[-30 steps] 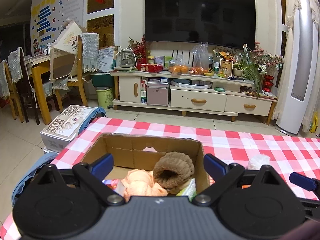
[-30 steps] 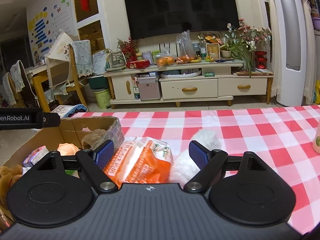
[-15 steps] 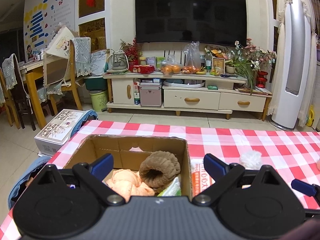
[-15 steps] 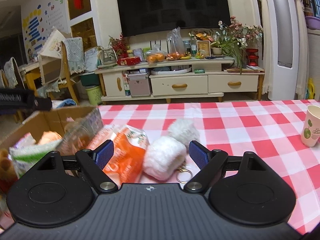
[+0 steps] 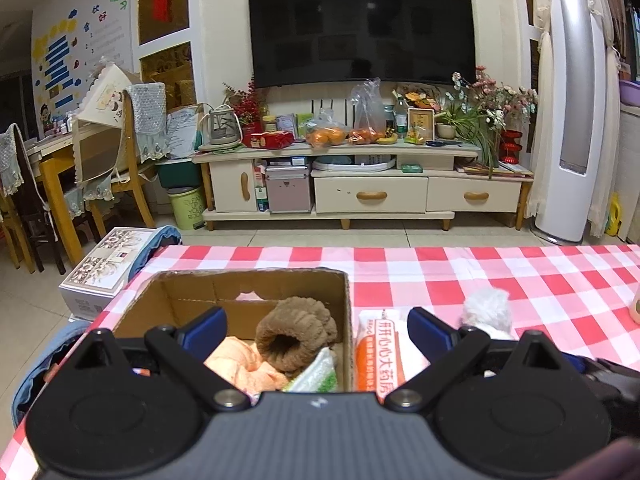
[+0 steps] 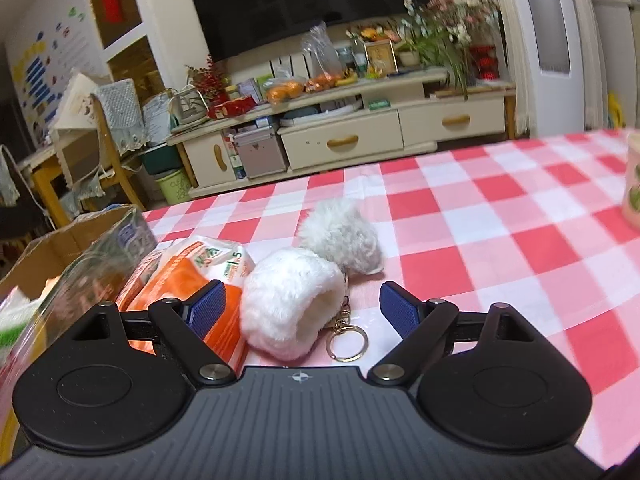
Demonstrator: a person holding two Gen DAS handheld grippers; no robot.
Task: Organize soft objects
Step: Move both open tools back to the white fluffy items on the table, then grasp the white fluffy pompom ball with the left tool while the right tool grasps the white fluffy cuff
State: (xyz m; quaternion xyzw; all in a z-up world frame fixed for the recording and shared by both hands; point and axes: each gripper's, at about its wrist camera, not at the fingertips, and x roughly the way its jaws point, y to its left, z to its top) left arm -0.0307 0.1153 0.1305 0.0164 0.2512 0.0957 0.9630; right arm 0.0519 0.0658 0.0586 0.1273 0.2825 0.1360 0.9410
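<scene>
A cardboard box (image 5: 244, 280) sits on the checked tablecloth. It holds a brown fuzzy roll (image 5: 294, 336), a peach cloth (image 5: 244, 364) and a green-white packet (image 5: 316, 376). My left gripper (image 5: 318, 326) hovers open over the box's near right corner. An orange tissue pack (image 6: 176, 280) lies right of the box (image 6: 36, 256). Beside it rest a white plush keychain (image 6: 288, 300) with a metal ring (image 6: 346, 346) and a grey pompom (image 6: 340, 238). My right gripper (image 6: 304, 306) stands open, the white plush between its fingers, untouched.
A paper cup (image 6: 634, 184) stands at the table's right edge. Beyond the far table edge are floor, a TV stand (image 5: 360, 192), wooden chairs (image 5: 104, 168) and a white carton (image 5: 104, 272) at the left.
My right gripper has swung right, from the tissue pack to the white plush keychain. My left gripper has drifted right, so the box now sits further left in its view.
</scene>
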